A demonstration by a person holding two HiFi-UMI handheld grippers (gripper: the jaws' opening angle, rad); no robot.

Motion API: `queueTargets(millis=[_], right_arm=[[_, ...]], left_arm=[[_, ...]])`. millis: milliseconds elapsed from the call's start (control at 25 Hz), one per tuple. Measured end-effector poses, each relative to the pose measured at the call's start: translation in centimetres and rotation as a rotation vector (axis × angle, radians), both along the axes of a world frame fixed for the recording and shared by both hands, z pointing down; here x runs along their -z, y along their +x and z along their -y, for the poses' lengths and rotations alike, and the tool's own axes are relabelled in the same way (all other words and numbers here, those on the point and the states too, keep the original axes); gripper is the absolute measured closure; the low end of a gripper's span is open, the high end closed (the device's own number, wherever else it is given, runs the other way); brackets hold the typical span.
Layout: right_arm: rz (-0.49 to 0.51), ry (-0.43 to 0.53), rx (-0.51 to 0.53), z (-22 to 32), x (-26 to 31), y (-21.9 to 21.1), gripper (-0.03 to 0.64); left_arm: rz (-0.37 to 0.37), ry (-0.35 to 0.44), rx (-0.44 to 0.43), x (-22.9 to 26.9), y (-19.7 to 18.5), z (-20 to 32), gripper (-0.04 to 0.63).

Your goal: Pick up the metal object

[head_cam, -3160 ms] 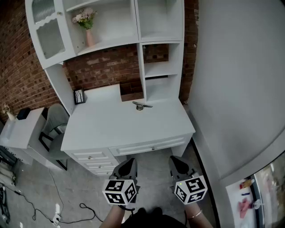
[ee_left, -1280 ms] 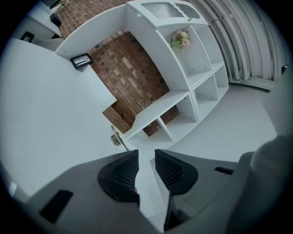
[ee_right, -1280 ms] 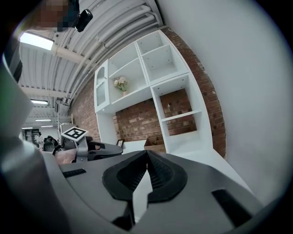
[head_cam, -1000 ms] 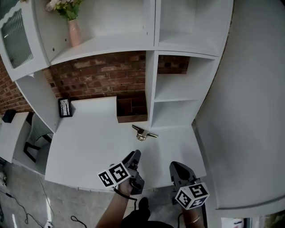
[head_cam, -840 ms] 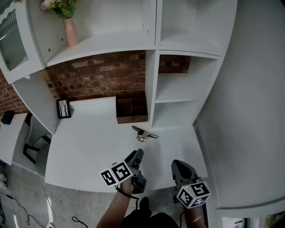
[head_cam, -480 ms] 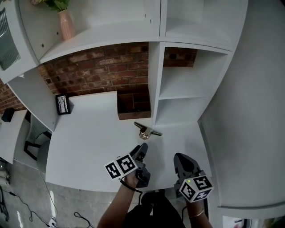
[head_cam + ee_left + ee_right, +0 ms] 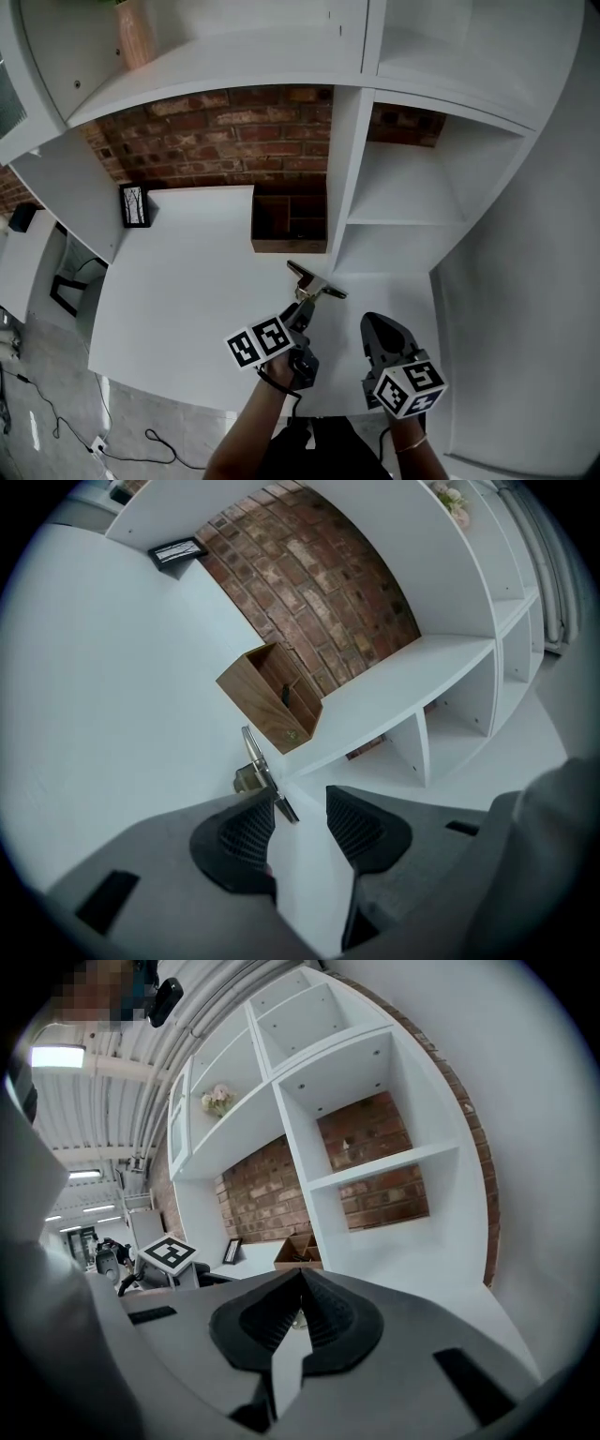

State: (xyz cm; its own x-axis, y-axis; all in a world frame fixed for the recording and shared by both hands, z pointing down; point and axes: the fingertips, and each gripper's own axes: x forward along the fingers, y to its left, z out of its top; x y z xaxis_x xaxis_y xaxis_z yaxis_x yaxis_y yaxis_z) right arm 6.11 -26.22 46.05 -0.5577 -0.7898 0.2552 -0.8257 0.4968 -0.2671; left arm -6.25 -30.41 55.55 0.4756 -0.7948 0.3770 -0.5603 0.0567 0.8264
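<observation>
The metal object (image 7: 315,284), a slim silver bar on a brass-coloured base, lies on the white desk (image 7: 187,281) in front of the shelf unit. My left gripper (image 7: 303,312) is right at its near side. In the left gripper view the jaws (image 7: 300,803) stand open, and the bar's near end (image 7: 281,808) lies just inside the tip of the left pad, with no pad pressing on it. My right gripper (image 7: 375,324) hovers over the desk's front right part, apart from the object; in its own view the jaws (image 7: 300,1277) are shut and empty.
A brown wooden organiser box (image 7: 289,223) stands just behind the metal object, against the brick wall. A small black picture frame (image 7: 134,204) sits at the desk's back left. White shelf compartments (image 7: 403,197) rise on the right. A chair (image 7: 67,281) and floor cables (image 7: 150,441) lie to the left.
My left gripper has moved forward over the desk until its tips reach the metal object. The right gripper has stayed near the front edge. The head view has come closer.
</observation>
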Motion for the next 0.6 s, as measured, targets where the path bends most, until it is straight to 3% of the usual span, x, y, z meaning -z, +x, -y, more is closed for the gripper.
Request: queueTargets(millis=[600], right_arm=[[0.004,-0.08,0.099,5.6,-3.2,-0.3,0.611]], left_arm=[[-0.008,-0.122,0.1,-4.1,0.6,4.5,0.44]])
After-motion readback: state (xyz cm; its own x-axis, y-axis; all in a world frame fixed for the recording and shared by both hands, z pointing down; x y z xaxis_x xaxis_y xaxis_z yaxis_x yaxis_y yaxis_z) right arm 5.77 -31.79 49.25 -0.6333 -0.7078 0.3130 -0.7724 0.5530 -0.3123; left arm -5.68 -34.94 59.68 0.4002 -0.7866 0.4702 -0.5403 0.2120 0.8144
